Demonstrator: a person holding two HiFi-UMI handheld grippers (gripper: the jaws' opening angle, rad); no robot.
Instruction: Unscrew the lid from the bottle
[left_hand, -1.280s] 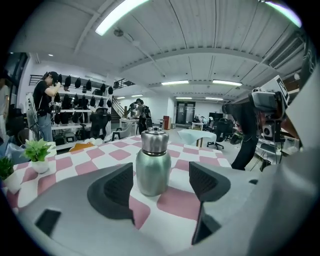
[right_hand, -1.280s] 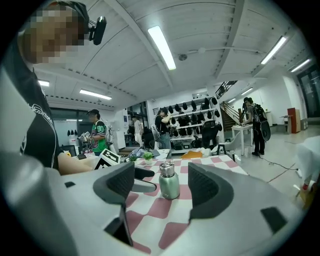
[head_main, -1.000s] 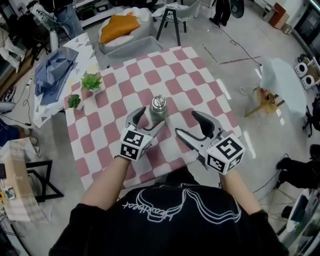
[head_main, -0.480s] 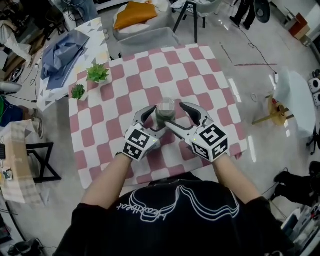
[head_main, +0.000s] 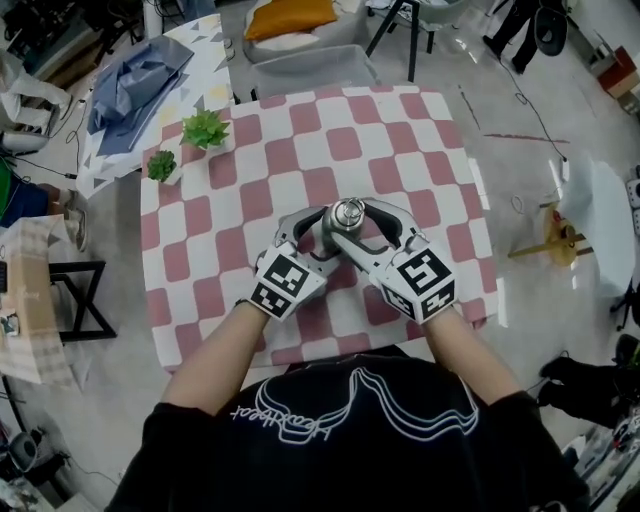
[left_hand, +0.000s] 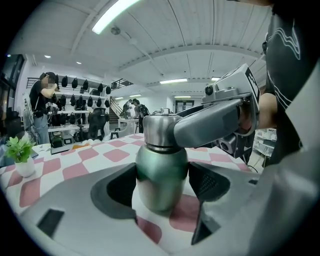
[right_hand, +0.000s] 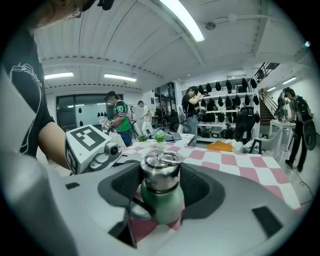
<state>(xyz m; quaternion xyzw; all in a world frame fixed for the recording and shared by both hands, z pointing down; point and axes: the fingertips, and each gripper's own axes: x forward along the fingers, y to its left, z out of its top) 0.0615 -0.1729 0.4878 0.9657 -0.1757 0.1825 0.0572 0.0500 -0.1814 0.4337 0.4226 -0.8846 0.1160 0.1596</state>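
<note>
A green metal bottle (left_hand: 161, 175) with a steel ring-topped lid (head_main: 347, 213) stands upright on the pink-and-white checkered table (head_main: 300, 130). My left gripper (head_main: 328, 236) reaches in from the left and is shut on the bottle's body (right_hand: 162, 205), a pad pressing each side. My right gripper (head_main: 352, 224) comes from the right, higher up. Its jaws have just been closing and now sit against both sides of the lid (right_hand: 161, 172). One right finger (left_hand: 215, 122) lies along the lid in the left gripper view. The grippers hide most of the bottle's body in the head view.
Two small potted plants (head_main: 205, 130) (head_main: 160, 165) stand at the table's far left corner. A side table with a blue cloth (head_main: 135, 80) lies beyond on the left. Behind the table are a white bin with an orange cushion (head_main: 290, 20) and a stool. People stand in the background.
My right gripper has swung left and down from beside the bottle to its top, and its jaws have narrowed around the lid. The left gripper has kept its hold on the body.
</note>
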